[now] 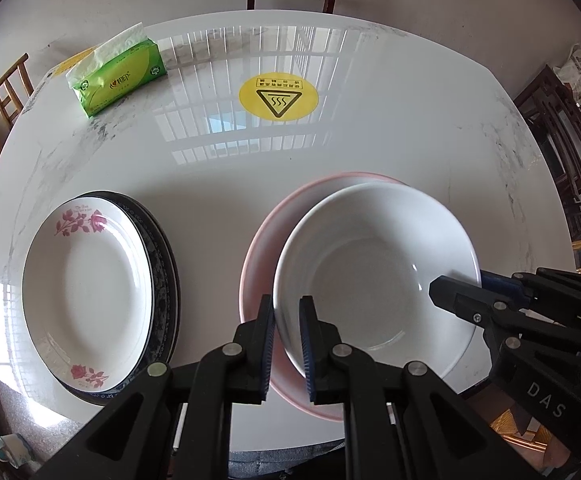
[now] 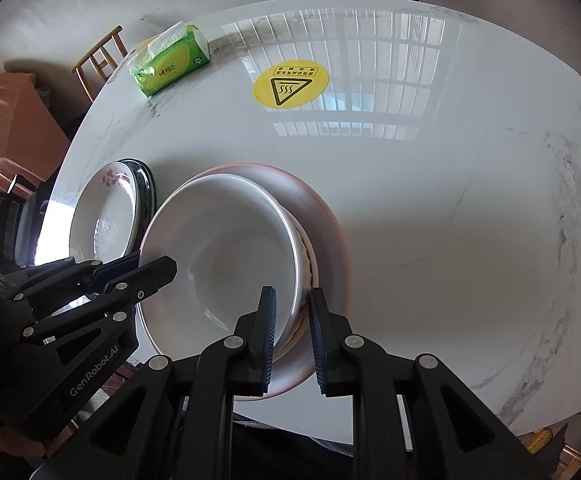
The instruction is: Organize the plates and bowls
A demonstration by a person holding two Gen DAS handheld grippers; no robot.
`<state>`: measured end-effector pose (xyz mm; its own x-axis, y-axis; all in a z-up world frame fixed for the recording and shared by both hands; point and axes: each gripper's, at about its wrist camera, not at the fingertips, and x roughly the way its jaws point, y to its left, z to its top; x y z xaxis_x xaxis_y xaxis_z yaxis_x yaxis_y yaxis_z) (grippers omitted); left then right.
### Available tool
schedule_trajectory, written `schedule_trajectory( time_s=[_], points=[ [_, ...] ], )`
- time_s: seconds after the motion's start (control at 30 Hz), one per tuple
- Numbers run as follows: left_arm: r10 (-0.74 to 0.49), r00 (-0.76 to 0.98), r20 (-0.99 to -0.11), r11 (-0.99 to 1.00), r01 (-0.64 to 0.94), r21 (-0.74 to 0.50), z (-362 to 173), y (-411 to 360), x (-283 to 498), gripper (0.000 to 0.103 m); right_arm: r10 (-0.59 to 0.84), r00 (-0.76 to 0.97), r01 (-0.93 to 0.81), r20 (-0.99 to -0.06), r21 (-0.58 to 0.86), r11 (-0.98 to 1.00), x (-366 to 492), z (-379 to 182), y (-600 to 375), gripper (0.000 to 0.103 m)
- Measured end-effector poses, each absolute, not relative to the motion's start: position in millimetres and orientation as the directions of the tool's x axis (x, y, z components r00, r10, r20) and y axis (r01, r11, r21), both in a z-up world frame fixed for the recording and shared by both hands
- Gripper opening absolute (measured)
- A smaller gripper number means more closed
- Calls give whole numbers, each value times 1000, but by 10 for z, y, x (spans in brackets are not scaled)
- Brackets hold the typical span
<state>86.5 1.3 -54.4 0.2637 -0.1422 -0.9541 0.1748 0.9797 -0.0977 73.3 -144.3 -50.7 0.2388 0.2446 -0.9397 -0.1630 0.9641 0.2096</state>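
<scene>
White bowl (image 1: 374,276) sits nested in the pink bowl (image 1: 266,236) near the desk's (image 1: 218,184) front edge. Your left gripper (image 1: 288,344) pinches its left rim; your right gripper (image 2: 292,340) straddles its right rim, jaws narrow, pads seemingly touching. Plate stack (image 1: 90,292) lies just left.

Bare tabletop (image 2: 430,208) right of bowls (image 2: 226,256), plates (image 1: 90,288) left.

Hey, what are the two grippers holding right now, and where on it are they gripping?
Both hold the white bowl over the pink plate. The left gripper pinches its near left rim; the right gripper straddles the opposite rim, its jaws slightly looser.
</scene>
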Motion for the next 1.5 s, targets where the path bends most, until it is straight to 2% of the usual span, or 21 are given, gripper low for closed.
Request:
schedule_trajectory(
  time_s=[0.17,0.27,0.4,0.67,0.9,1.13,1.5],
  points=[
    [-150,277,-949,977,187,-99,-530,11,846,14,258,260,-186,-930,214,959,691,-460,-1433,26],
    [-193,285,-939,972,189,-142,-467,60,843,17,251,273,-200,-929,200,959,661,-423,-1410,28],
    [-244,319,-916,966,169,-198,-305,205,836,26,251,316,-203,-915,193,960,630,-292,-1437,32],
    [-342,339,-876,934,17,-358,-228,684,803,27,288,373,-155,-882,247,956,576,-69,-1700,33],
    [-396,310,-864,901,-50,-430,-383,775,760,27,291,355,-87,-889,278,957,542,-199,-1918,34],
    [-374,275,-886,910,-74,-407,-528,714,802,26,296,323,-70,-899,289,955,544,-382,-1909,32],
    [-370,249,-895,908,-109,-405,-764,711,867,26,279,290,-44,-916,278,960,631,-594,-1854,21]
  ],
)
